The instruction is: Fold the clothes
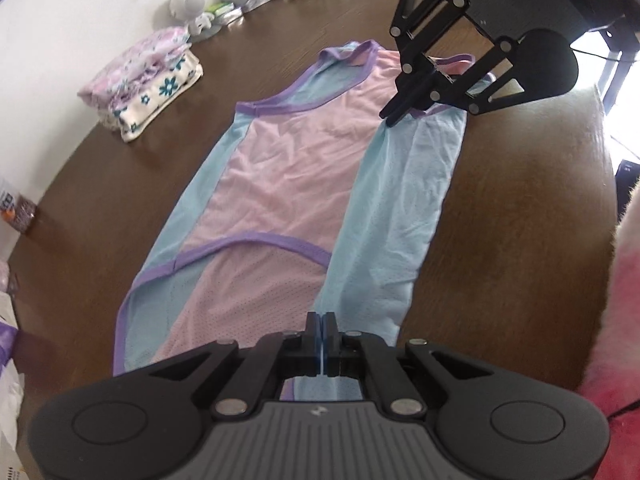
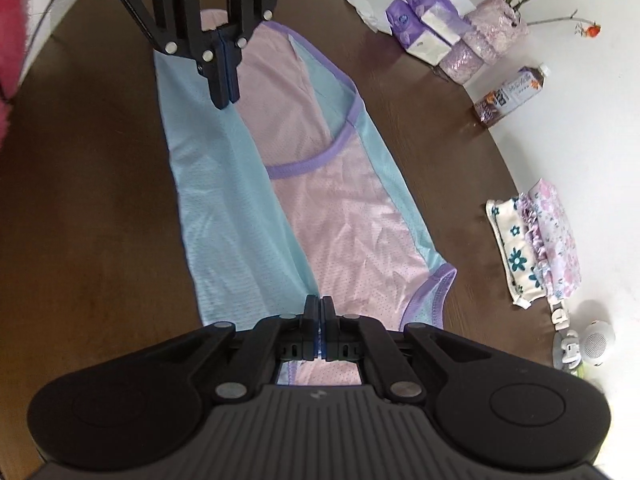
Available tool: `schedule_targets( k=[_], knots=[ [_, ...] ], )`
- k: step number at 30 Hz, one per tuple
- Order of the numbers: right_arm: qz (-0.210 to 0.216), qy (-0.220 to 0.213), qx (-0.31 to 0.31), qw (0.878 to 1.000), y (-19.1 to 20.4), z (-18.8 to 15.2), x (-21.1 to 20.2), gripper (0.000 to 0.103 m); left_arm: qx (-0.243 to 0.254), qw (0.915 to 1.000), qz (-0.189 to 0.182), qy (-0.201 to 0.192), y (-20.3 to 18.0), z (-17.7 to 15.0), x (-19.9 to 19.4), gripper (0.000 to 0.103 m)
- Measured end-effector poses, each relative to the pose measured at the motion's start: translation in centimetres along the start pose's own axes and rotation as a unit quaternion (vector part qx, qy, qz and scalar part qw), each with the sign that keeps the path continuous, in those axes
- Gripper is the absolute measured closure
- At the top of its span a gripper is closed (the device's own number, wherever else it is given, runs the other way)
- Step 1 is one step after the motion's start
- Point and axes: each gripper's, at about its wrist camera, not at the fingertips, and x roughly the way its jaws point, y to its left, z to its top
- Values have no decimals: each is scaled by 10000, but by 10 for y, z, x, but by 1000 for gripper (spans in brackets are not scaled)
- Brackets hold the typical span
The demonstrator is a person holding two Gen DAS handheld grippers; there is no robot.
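Left wrist view: left gripper (image 1: pixel 321 322) and right gripper (image 1: pixel 394 114), each pinching the top's (image 1: pixel 280 168) blue side panel at opposite ends, probably to fold it inward evenly.

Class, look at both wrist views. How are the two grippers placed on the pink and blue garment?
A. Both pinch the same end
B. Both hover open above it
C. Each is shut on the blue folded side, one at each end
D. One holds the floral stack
C: the left gripper and right gripper are each closed on the garment at opposite ends.
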Motion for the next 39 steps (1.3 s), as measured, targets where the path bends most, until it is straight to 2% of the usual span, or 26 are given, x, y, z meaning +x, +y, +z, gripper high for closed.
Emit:
schedule_targets(
  k=[6, 9, 13, 15, 16, 17, 18, 20, 24, 29, 34, 39],
  knots=[
    [173, 8, 296, 9994, -8, -6, 19, 102, -147, 9998, -134, 45, 9, -2, 14, 102],
    [249, -55, 541, 9982, -12, -9, 23, 102, -321, 9994, -160, 31, 13, -4, 17, 97],
    [474, -246, 1327, 9897, -27, -18, 23, 98, -706, 9973, -120, -154, 18, -11, 12, 90],
    [491, -509, 1995, 9773, -39, -29, 16, 94, -1074, 9933, -62, -421, 23, -19, 2, 84],
    [497, -663, 2348, 9685, -44, -36, 11, 86, -1328, 9894, -15, -578, 27, -26, -5, 77],
    [501, -821, 2702, 9580, -50, -43, 5, 77, -1578, 9848, 32, -725, 29, -33, -10, 75],
    [503, -936, 2983, 9486, -54, -50, 0, 74, -1787, 9801, 54, -859, 30, -41, -15, 75],
    [502, -1089, 3410, 9324, -57, -62, -9, 74, -2165, 9699, 89, -1109, 31, -56, -23, 75],
    [539, -1193, 3731, 9185, -43, -63, -13, 74, -2562, 9559, 80, -1434, 22, -70, -29, 78],
    [750, -1223, 4183, 8969, -14, -55, 8, 74, -2789, 9479, -64, -1541, 14, -76, -18, 81],
    [433, -1338, 4738, 8694, 2, -63, 16, 75, -3022, 9427, -1, -1413, 16, -90, -6, 81],
    [245, -1476, 5271, 8365, 2, -82, 13, 75, -3453, 9249, 4, -1593, 25, -114, -10, 83]
  ],
)
